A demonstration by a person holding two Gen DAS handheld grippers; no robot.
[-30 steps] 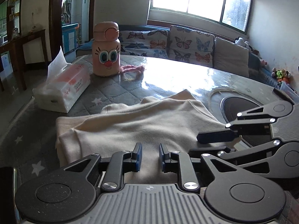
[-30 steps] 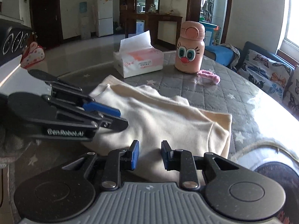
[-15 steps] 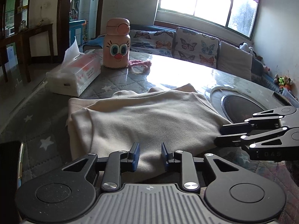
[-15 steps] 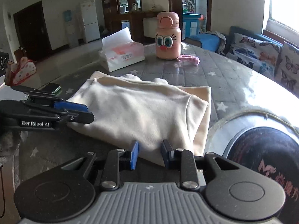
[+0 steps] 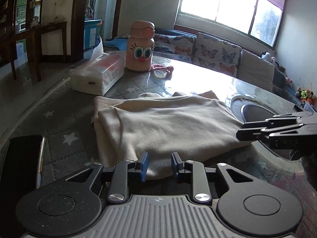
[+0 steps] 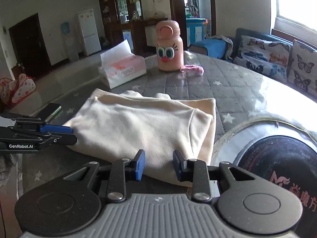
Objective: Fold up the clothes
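Daylight from the window (image 5: 227, 6), glare on the tabletop (image 5: 198, 79), fisheye-curved edges, dim room corners

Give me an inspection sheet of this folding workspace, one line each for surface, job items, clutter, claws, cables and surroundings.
Surface: grey quilted star-print table cover, glossy under window glare.
Job's things: cream fabric garment, folded into a rough rectangle, lying flat.
Clutter: pink cartoon-face bottle, white tissue pack, pink fuzzy band, black phone, round black cooktop inset.
Grippers: left claw open at the garment's near edge, not pinching; right claw opening, cloth edge between the blue pads.
Cables: nothing seen.
Surroundings: sofa with butterfly-print cushions, bright window, white fridge.
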